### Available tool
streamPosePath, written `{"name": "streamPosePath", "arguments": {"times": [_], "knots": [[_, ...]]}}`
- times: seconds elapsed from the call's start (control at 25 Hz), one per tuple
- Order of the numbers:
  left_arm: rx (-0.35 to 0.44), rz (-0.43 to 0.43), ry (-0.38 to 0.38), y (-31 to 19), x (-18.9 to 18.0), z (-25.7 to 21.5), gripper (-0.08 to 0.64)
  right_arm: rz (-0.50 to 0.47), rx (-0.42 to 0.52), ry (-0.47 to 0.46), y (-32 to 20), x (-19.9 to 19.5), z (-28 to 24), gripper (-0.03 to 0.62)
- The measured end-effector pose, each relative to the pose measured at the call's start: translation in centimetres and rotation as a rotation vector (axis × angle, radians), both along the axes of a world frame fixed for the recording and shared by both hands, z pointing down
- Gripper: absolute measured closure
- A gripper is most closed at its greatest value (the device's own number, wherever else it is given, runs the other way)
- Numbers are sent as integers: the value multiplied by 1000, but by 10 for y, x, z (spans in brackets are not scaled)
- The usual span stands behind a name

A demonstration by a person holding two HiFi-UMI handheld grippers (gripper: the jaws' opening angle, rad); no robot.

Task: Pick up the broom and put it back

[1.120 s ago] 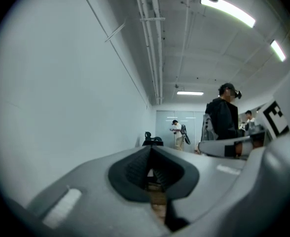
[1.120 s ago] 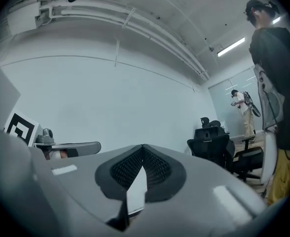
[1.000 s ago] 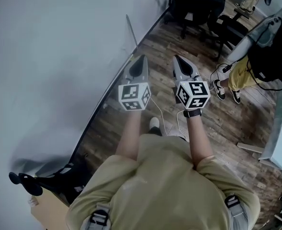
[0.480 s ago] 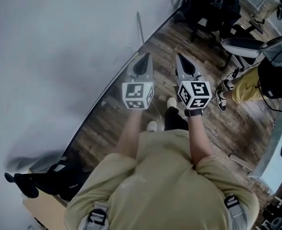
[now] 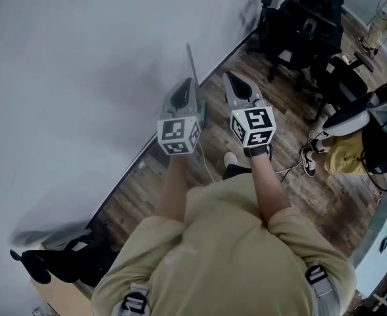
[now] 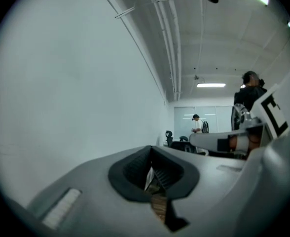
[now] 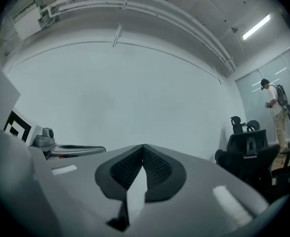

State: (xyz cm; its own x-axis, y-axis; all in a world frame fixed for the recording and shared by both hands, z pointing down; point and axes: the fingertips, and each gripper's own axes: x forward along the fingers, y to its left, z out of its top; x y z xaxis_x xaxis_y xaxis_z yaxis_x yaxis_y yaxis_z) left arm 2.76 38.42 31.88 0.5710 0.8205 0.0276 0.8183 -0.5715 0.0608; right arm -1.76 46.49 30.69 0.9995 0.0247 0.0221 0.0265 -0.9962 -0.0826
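Observation:
A thin grey broom handle (image 5: 191, 63) leans against the white wall, with a green part (image 5: 202, 113) low down by the skirting. My left gripper (image 5: 187, 84) points forward just in front of that handle, jaws shut with nothing between them. My right gripper (image 5: 230, 77) is level with it a little to the right, also shut and empty. In the left gripper view the closed tips (image 6: 151, 148) face along the wall. In the right gripper view the closed tips (image 7: 143, 146) face the bare wall. The broom's head is hidden behind the left gripper.
The white wall (image 5: 81, 78) runs along the left. Several black office chairs (image 5: 302, 31) stand ahead on the right. A person in yellow trousers (image 5: 348, 157) is at the right. A white cable (image 5: 210, 170) lies on the wood floor. Black gear (image 5: 55, 262) sits at lower left.
The person carrying the grippers has walked forward along the wall. Both grippers have stayed shut and now sit closer to the leaning broom handle, the left one right by it.

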Motion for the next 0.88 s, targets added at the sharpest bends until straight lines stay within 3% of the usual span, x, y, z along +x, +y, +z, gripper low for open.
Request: {"name": "streamPosePath", "arguments": {"times": [0.28, 0.56, 0.88], "knots": [[66, -45, 35, 77, 33, 11, 558, -44, 55, -4, 82, 56, 11, 588], [153, -134, -112, 60, 92, 76, 558, -91, 168, -152, 88, 118, 90, 588], [138, -60, -114, 68, 199, 89, 558, -78, 117, -203, 88, 226, 115, 588]]}}
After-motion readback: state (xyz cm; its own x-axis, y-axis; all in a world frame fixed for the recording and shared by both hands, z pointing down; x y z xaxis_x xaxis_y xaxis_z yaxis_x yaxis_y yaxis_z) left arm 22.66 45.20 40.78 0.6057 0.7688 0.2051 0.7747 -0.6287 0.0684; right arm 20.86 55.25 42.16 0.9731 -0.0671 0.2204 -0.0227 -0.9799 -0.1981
